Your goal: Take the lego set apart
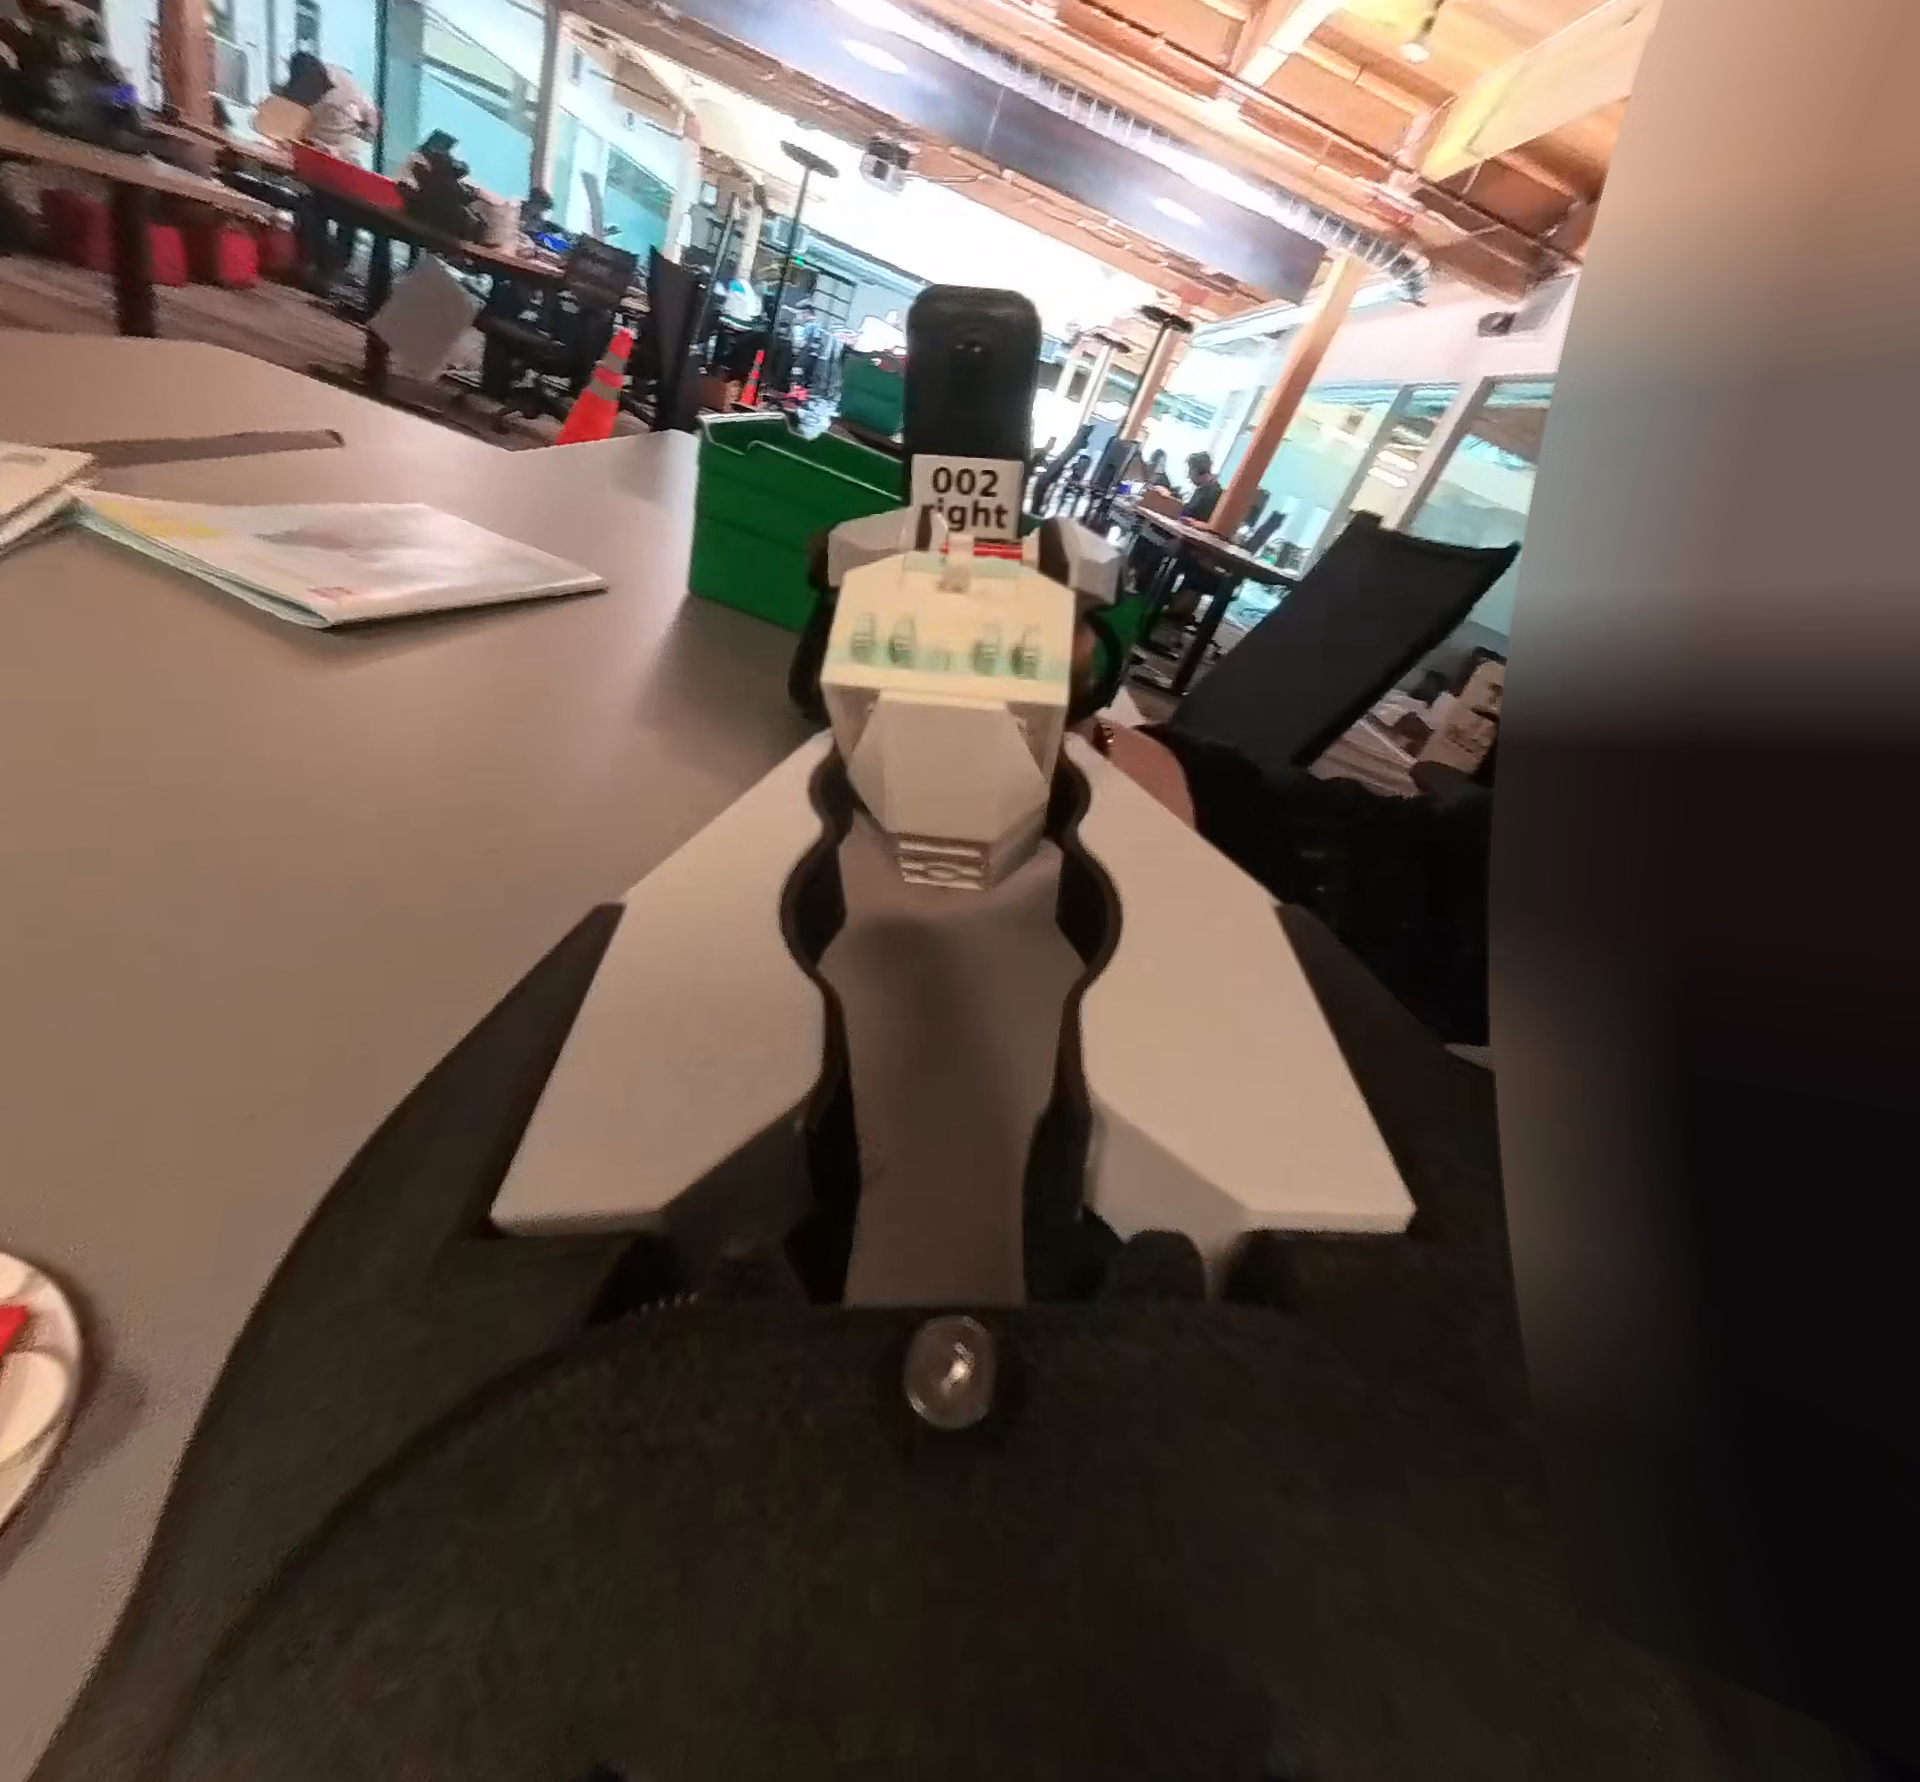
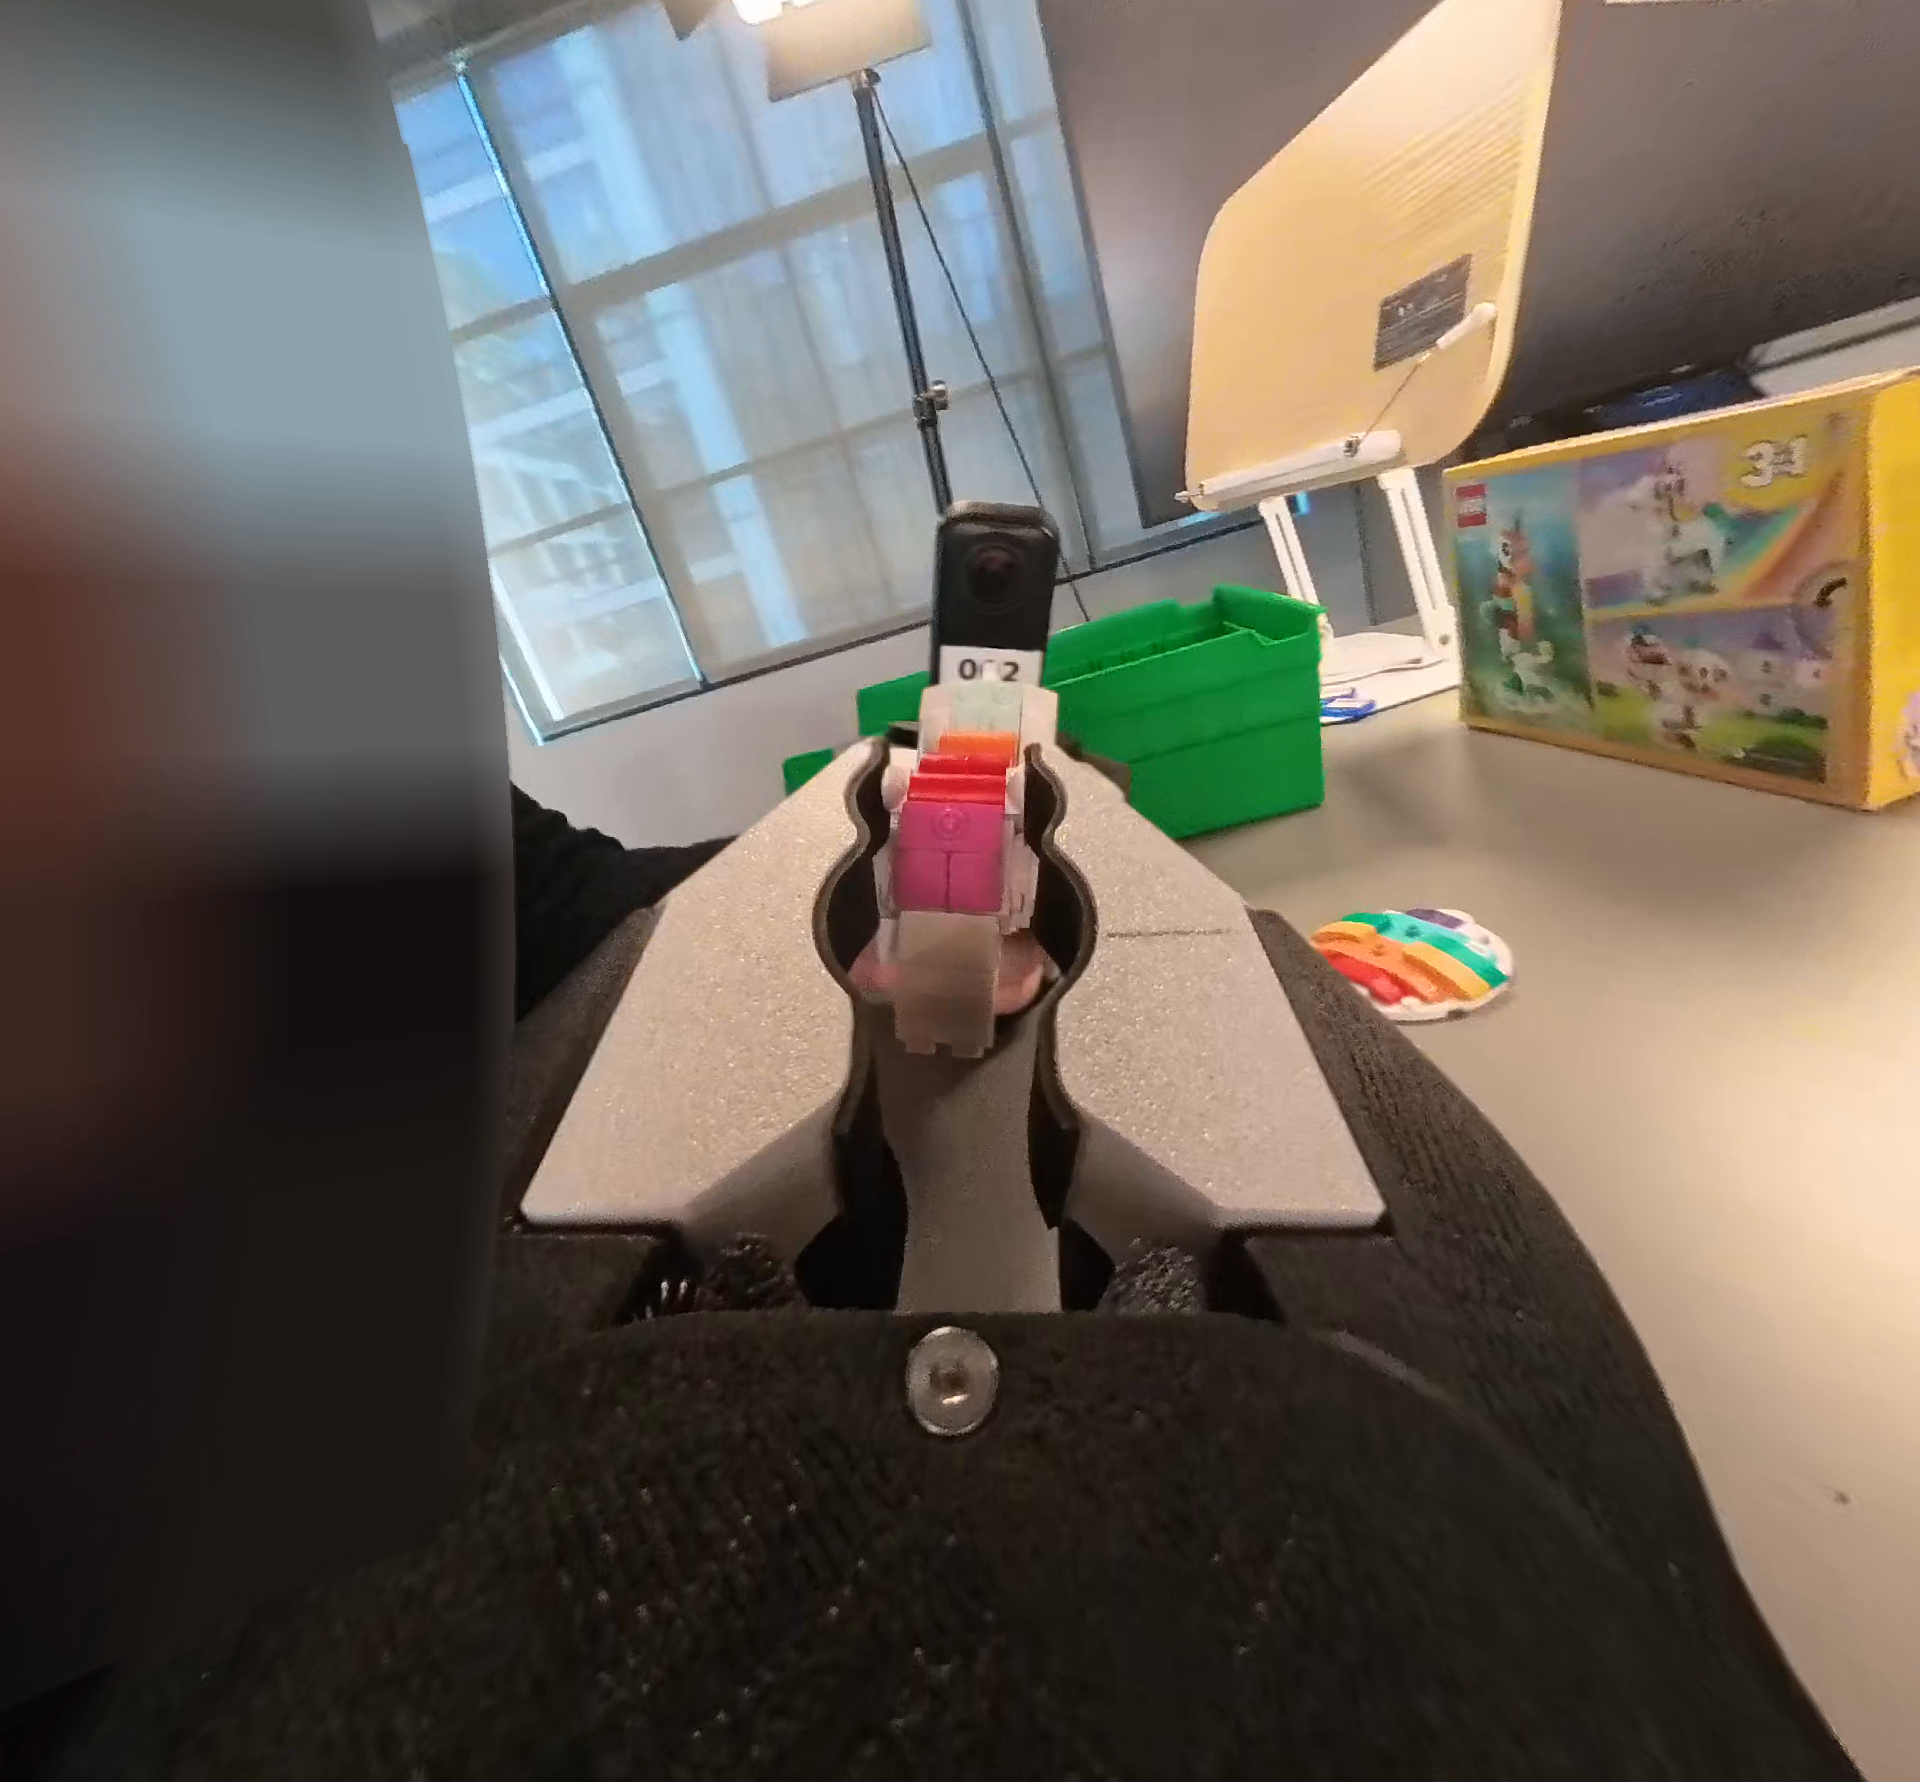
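A small lego model is held in the air between both grippers, which face each other. In the left wrist view its white, sloped end with pale green bits point(image 1: 945, 636) sits between my left gripper's point(image 1: 951, 766) tips, which are shut on it. In the right wrist view its pink, red and orange bricks over a white body point(image 2: 951, 849) sit between my right gripper's point(image 2: 951, 771) tips, also shut on it. Each view shows the other gripper's black camera just behind the model point(image 1: 966, 371) point(image 2: 992, 584). The model's middle is hidden by the fingers.
A green bin point(image 1: 769, 527) point(image 2: 1195, 704) stands on the grey table behind the model. An instruction booklet point(image 1: 343, 558) lies at the left. A yellow lego box point(image 2: 1683, 589), a rainbow lego piece on a white base point(image 2: 1413, 963) and a cream board on a stand point(image 2: 1371, 226) are at the right. Less than 4 cm separates the two grippers' tips.
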The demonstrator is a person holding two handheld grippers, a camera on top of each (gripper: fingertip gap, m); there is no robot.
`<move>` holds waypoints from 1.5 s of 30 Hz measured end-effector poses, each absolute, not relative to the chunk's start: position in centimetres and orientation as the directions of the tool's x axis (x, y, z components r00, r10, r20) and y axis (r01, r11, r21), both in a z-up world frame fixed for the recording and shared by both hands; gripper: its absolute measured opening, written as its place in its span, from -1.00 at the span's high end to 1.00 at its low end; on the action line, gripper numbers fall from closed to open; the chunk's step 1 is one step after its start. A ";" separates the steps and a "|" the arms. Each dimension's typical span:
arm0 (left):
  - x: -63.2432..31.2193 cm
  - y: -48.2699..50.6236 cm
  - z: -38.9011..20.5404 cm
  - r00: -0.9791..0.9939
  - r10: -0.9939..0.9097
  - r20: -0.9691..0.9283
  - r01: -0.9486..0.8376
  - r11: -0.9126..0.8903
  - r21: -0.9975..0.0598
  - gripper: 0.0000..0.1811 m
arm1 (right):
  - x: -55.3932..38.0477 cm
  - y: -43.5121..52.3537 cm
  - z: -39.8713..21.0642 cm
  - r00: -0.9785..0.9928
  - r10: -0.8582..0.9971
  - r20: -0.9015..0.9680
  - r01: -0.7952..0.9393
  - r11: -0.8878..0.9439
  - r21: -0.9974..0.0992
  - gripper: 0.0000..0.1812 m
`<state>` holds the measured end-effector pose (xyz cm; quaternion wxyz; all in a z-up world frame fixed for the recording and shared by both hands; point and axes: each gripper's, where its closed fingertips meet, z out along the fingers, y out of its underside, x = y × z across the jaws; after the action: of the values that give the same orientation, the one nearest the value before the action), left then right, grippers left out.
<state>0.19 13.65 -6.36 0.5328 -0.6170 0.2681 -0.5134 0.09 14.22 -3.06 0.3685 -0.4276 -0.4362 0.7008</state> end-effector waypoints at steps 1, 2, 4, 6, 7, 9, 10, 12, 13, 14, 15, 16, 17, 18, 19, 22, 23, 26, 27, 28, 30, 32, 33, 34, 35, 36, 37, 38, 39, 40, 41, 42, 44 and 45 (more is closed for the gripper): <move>0.2 13.7 -6.3 0.345 -0.880 0.327 0.210 -0.267 -0.940 0.60 | 0.2 14.2 -3.0 -0.363 0.892 -0.271 -0.149 -0.343 -0.928 0.74; 0.2 13.7 -6.2 0.357 -0.880 0.313 0.206 -0.252 -0.945 0.60 | 0.2 14.3 -2.9 -0.358 0.895 -0.265 -0.157 -0.338 -0.928 0.74; 0.0 14.1 -6.4 0.406 -0.868 0.288 0.188 -0.229 -0.955 0.60 | 0.0 14.9 -3.1 -0.296 0.926 -0.235 -0.181 -0.296 -0.938 0.74; -0.4 14.5 -6.9 0.450 -0.853 0.266 0.154 -0.220 -0.963 0.60 | -0.1 15.4 -3.4 -0.233 0.953 -0.194 -0.187 -0.240 -0.953 0.70; -0.7 14.9 -7.2 0.482 -0.836 0.262 0.136 -0.223 -0.965 0.60 | -0.2 15.6 -3.5 -0.209 0.961 -0.183 -0.186 -0.223 -0.957 0.59; -1.1 15.6 -8.4 0.538 -0.801 0.262 0.080 -0.261 -0.962 0.60 | -0.3 16.2 -3.6 -0.165 0.972 -0.169 -0.176 -0.198 -0.964 0.42; -1.2 15.9 -9.2 0.557 -0.783 0.276 0.050 -0.300 -0.953 0.60 | -0.3 16.3 -3.8 -0.147 0.978 -0.151 -0.164 -0.174 -0.971 0.41; -1.0 16.0 -10.7 0.550 -0.759 0.349 0.027 -0.401 -0.916 0.60 | -0.4 16.2 -4.9 -0.115 0.991 -0.075 -0.082 -0.084 -0.993 0.39; -1.0 16.1 -10.9 0.537 -0.744 0.397 0.043 -0.446 -0.894 0.60 | -0.4 16.2 -5.7 -0.100 0.995 -0.019 -0.021 -0.021 -1.000 0.34; -1.1 16.1 -11.0 0.523 -0.729 0.442 0.071 -0.479 -0.875 0.60 | -0.4 16.1 -6.7 -0.088 0.995 0.055 0.045 0.059 -0.997 0.31; -1.3 16.3 -11.0 0.512 -0.711 0.482 0.104 -0.506 -0.856 0.60 | -0.4 16.1 -7.6 -0.073 0.984 0.161 0.108 0.168 -0.980 0.27; -1.6 16.4 -11.0 0.501 -0.691 0.521 0.136 -0.532 -0.836 0.60 | -0.4 16.3 -8.4 -0.045 0.952 0.304 0.163 0.307 -0.938 0.23; -1.8 16.5 -11.0 0.488 -0.675 0.554 0.160 -0.555 -0.817 0.60 | -0.4 16.5 -9.0 -0.025 0.893 0.449 0.218 0.443 -0.869 0.22; -1.9 16.5 -10.9 0.469 -0.669 0.576 0.179 -0.567 -0.804 0.61 | -0.6 16.4 -9.7 -0.032 0.835 0.549 0.268 0.536 -0.800 0.22; -2.0 16.6 -10.9 0.469 -0.660 0.586 0.190 -0.573 -0.797 0.62 | -0.8 16.2 -10.3 -0.052 0.804 0.592 0.306 0.577 -0.757 0.22; -2.5 16.8 -10.3 0.471 -0.662 0.583 0.235 -0.543 -0.806 1.00 | -1.5 15.3 -11.6 -0.107 0.851 0.513 0.337 0.517 -0.787 0.23; -2.7 16.9 -10.4 0.477 -0.652 0.589 0.239 -0.549 -0.801 1.00 | -1.7 15.1 -11.8 -0.115 0.885 0.451 0.335 0.462 -0.821 0.23; -2.8 17.1 -10.6 0.487 -0.638 0.596 0.244 -0.556 -0.795 1.00 | -1.9 14.8 -12.5 -0.134 0.940 0.315 0.347 0.342 -0.873 0.21; -2.9 17.2 -10.6 0.493 -0.634 0.596 0.249 -0.553 -0.795 1.00 | -1.9 14.8 -12.7 -0.139 0.943 0.304 0.354 0.334 -0.874 0.21; -3.1 17.4 -10.5 0.503 -0.630 0.592 0.262 -0.541 -0.799 1.00 | -1.9 14.7 -12.7 -0.144 0.942 0.302 0.353 0.334 -0.874 0.21; -4.1 18.0 -9.7 0.546 -0.625 0.558 0.303 -0.474 -0.827 1.00 | -2.0 14.6 -12.7 -0.147 0.940 0.309 0.352 0.342 -0.871 0.22; -6.3 18.9 -9.1 0.653 -0.573 0.495 0.323 -0.380 -0.867 0.93 | -2.0 15.2 -12.6 -0.115 0.936 0.333 0.357 0.352 -0.865 0.23; -7.7 19.5 -9.2 0.732 -0.510 0.451 0.311 -0.340 -0.888 0.83 | -2.0 15.9 -12.5 -0.077 0.930 0.360 0.362 0.363 -0.859 0.25; -9.4 20.0 -9.6 0.814 -0.427 0.393 0.279 -0.307 -0.910 0.79 | -2.1 16.7 -12.3 -0.029 0.921 0.387 0.366 0.370 -0.854 0.27; -10.8 20.4 -9.9 0.877 -0.351 0.329 0.236 -0.282 -0.930 0.74 | -2.2 17.7 -12.1 0.033 0.912 0.409 0.363 0.370 -0.855 0.29; -11.9 20.6 -10.1 0.917 -0.293 0.270 0.193 -0.267 -0.944 0.68 | -2.3 18.5 -11.9 0.082 0.903 0.422 0.354 0.369 -0.859 0.31; -12.5 20.7 -10.3 0.941 -0.258 0.221 0.153 -0.259 -0.954 0.62 | -2.4 19.0 -11.7 0.110 0.895 0.432 0.346 0.373 -0.861 0.32; -12.9 20.9 -10.3 0.956 -0.232 0.180 0.120 -0.252 -0.960 0.58 | -2.6 19.5 -11.4 0.130 0.886 0.445 0.339 0.382 -0.860 0.35; -13.2 21.1 -10.2 0.965 -0.215 0.150 0.098 -0.234 -0.967 0.55 | -3.0 19.7 -11.4 0.122 0.884 0.451 0.333 0.391 -0.858 0.37; -13.2 21.2 -9.8 0.968 -0.214 0.132 0.088 -0.205 -0.975 0.53 | -3.6 19.5 -11.7 0.081 0.896 0.437 0.337 0.388 -0.858 0.43; -13.0 21.2 -9.2 0.967 -0.228 0.117 0.080 -0.164 -0.983 0.53 | -4.3 19.2 -12.2 0.026 0.912 0.408 0.351 0.374 -0.858 0.47; -12.8 21.2 -8.5 0.965 -0.241 0.104 0.077 -0.120 -0.990 0.53 | -5.2 18.9 -12.7 -0.028 0.925 0.380 0.366 0.363 -0.857 0.44; -12.6 20.9 -7.3 0.963 -0.255 0.086 0.076 -0.049 -0.996 0.53 | -6.9 19.1 -14.0 -0.108 0.940 0.324 0.425 0.338 -0.840 0.36; -12.5 20.7 -6.8 0.963 -0.259 0.076 0.074 -0.020 -0.997 0.53 | -7.8 19.3 -14.7 -0.138 0.949 0.284 0.460 0.315 -0.830 0.30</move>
<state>-12.52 20.71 -6.80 0.6968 -0.7042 0.0660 -0.1195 -7.84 19.28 -14.67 0.4174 -0.5068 -0.6952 0.2927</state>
